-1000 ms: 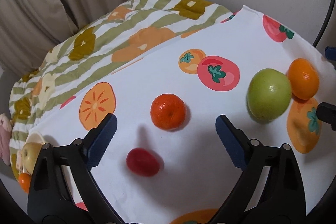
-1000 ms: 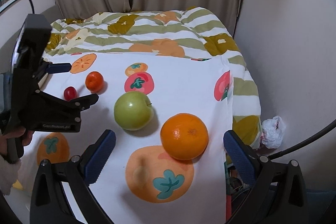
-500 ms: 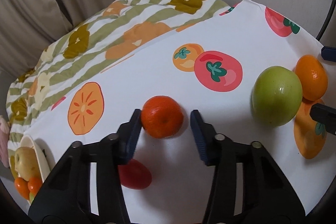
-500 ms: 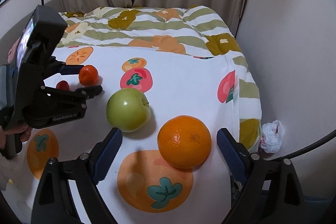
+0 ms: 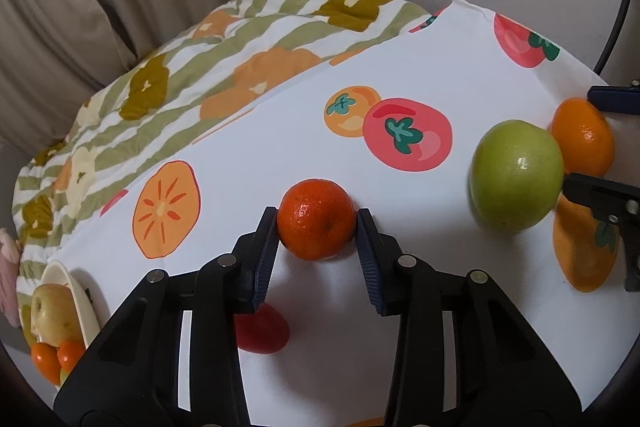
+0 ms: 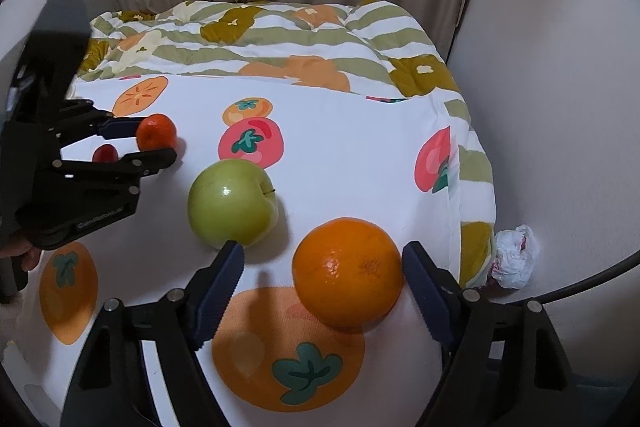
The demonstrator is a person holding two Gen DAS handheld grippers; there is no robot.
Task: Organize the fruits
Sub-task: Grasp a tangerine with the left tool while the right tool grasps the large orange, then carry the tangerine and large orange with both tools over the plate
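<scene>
My left gripper (image 5: pixel 317 223) is shut on a small mandarin (image 5: pixel 316 219) that rests on the white fruit-print cloth (image 5: pixel 280 131). A small red tomato (image 5: pixel 260 331) lies below its left finger. A green apple (image 5: pixel 516 175) and a large orange (image 5: pixel 584 143) lie to the right. In the right wrist view my right gripper (image 6: pixel 322 275) is open, its fingers on either side of the orange (image 6: pixel 346 271). The apple (image 6: pixel 232 201) touches its left fingertip (image 6: pixel 228 263). The left gripper (image 6: pixel 152 143) with the mandarin (image 6: pixel 156 131) shows at the left.
A cream bowl (image 5: pixel 76 291) at the table's left edge holds a pale apple (image 5: pixel 52 311) and small mandarins (image 5: pixel 52 355). A striped quilt (image 6: pixel 280 39) lies behind the cloth. A crumpled white bag (image 6: pixel 514 257) sits on the floor beyond the right edge, by the wall.
My left gripper moved forward and closed from wide open onto the mandarin. My right gripper moved forward until its open fingers flank the orange.
</scene>
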